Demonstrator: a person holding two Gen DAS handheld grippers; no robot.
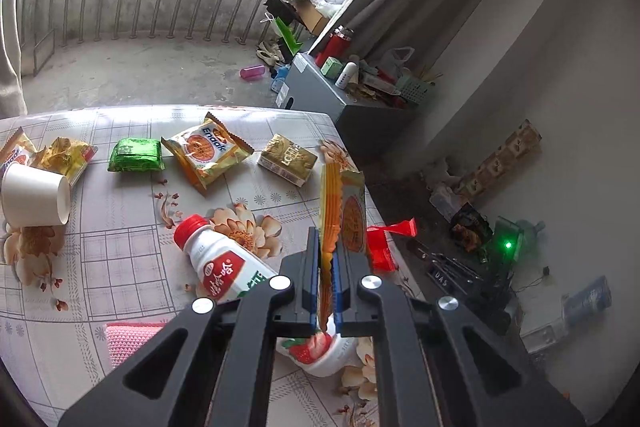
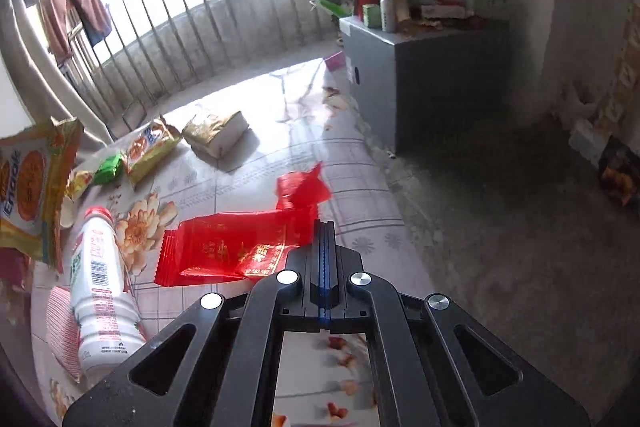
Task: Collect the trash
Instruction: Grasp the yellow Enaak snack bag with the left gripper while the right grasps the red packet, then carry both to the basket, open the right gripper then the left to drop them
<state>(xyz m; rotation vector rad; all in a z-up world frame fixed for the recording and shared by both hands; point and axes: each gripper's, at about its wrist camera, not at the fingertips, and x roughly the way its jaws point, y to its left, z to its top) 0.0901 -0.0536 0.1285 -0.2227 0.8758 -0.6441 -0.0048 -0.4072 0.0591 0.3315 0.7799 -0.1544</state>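
Left hand-held gripper (image 1: 329, 267) clamps an orange snack packet (image 1: 344, 211) — right hand-held gripper (image 2: 324, 251) pinched closed at the red wrapper (image 2: 232, 247).

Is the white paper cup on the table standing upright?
No, the white paper cup lies on its side on the table, mouth facing right.

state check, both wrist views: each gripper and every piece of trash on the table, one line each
left gripper: shut on orange noodle packet, lifted
right gripper: shut on red wrapper
milk bottle: capped, lying down
paper cup: tipped over
Enaak packet: flat on table
green packet: flat on table
gold box: lying flat
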